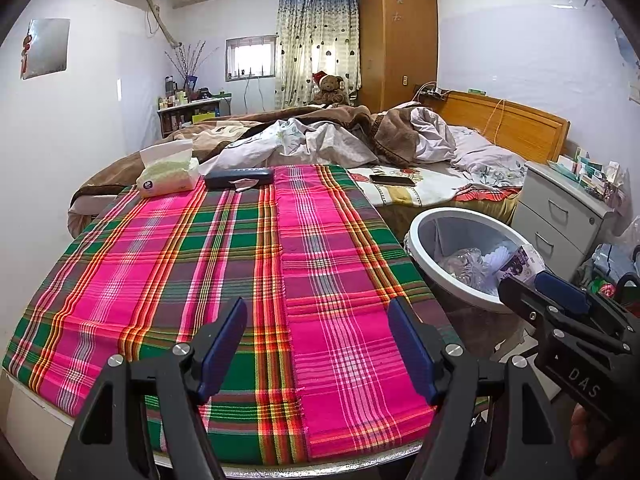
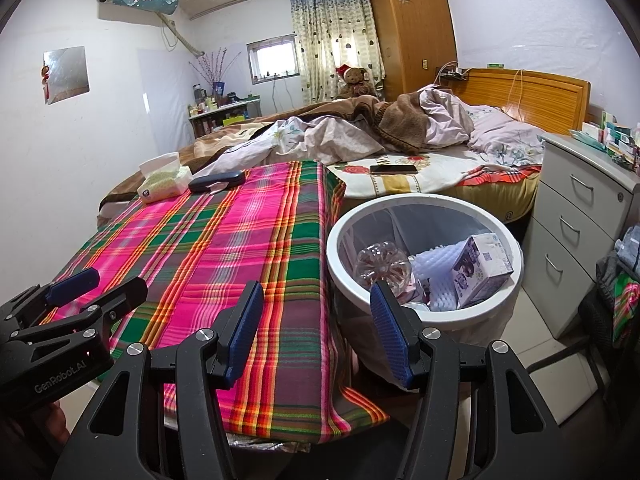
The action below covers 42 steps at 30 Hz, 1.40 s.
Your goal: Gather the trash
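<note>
A white trash bin [image 2: 424, 202] stands on the floor right of the table; it holds a clear plastic bottle [image 2: 382, 264], a purple-and-white box [image 2: 482, 270] and white foam wrap [image 2: 436, 268]. The bin also shows in the left wrist view [image 1: 460, 216]. My left gripper [image 1: 316, 346] is open and empty over the plaid tablecloth [image 1: 224, 264]. My right gripper [image 2: 316, 330] is open and empty, near the table's right edge, in front of the bin. The right gripper also shows in the left wrist view [image 1: 532, 280], and the left one in the right wrist view [image 2: 96, 280].
A tissue pack [image 1: 168, 174] and a dark case [image 1: 239, 178] with a white scrap [image 1: 245, 186] lie at the table's far edge. Behind is an unmade bed [image 1: 340, 136] with a phone [image 1: 392, 180]. A grey drawer unit [image 2: 580, 216] stands at the right.
</note>
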Each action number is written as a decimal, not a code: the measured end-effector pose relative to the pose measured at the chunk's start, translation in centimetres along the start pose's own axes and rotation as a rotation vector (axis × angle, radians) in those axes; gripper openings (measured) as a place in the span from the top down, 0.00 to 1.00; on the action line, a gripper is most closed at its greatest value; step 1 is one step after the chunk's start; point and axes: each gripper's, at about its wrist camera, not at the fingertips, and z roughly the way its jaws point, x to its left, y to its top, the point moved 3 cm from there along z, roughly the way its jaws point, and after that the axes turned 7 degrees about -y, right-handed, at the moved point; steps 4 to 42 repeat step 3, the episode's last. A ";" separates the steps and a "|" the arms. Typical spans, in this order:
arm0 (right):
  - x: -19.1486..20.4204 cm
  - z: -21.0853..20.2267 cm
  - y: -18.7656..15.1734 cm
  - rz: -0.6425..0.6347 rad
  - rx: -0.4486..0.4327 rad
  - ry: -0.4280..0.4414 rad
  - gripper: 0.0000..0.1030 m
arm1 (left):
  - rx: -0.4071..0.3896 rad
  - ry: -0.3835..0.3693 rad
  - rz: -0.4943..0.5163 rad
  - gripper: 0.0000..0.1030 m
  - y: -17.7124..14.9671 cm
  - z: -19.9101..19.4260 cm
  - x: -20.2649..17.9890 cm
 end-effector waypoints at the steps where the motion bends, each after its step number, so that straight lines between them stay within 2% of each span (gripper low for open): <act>1: 0.0 0.0 0.0 0.000 0.001 -0.001 0.44 | 0.001 0.000 0.000 0.27 0.0 0.0 0.0; 42: 0.0 0.0 0.0 0.000 0.001 0.001 0.44 | 0.001 0.001 0.000 0.27 0.0 0.0 -0.1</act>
